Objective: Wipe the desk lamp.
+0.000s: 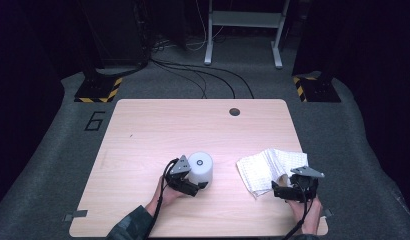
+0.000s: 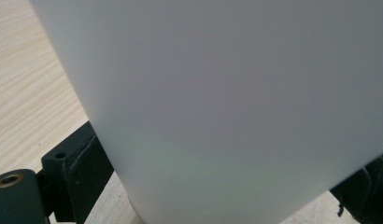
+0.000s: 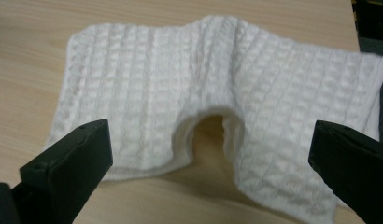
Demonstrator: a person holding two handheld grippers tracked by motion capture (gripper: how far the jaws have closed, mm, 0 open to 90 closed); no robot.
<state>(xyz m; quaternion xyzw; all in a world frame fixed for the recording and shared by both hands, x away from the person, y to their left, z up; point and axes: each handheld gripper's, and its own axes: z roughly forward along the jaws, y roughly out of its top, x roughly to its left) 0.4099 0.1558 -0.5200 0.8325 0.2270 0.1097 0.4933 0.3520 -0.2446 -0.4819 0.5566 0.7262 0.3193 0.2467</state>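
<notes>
A white matte cylinder (image 1: pixel 200 167) stands upright on the wooden table (image 1: pixel 158 130), left of centre. My left gripper (image 1: pixel 198 184) holds it low on its near-left side. In the left gripper view the cylinder (image 2: pixel 227 93) sits between the jaws, and both black pads (image 2: pixel 84 170) press against its sides. A white waffle-weave cloth (image 1: pixel 270 167) lies rumpled at the right. My right gripper (image 1: pixel 279 191) sits at the cloth's near edge, open. In the right gripper view its jaws stand wide apart (image 3: pixel 212 137) on either side of a raised fold in the cloth (image 3: pixel 208 79).
A round cable hole (image 1: pixel 234 111) sits near the table's far edge. The cloth reaches close to the table's right edge (image 1: pixel 305 165). Beyond the table lie floor cables (image 1: pixel 203 75), a white frame's legs (image 1: pixel 243 30) and hazard-striped bases (image 1: pixel 98 90).
</notes>
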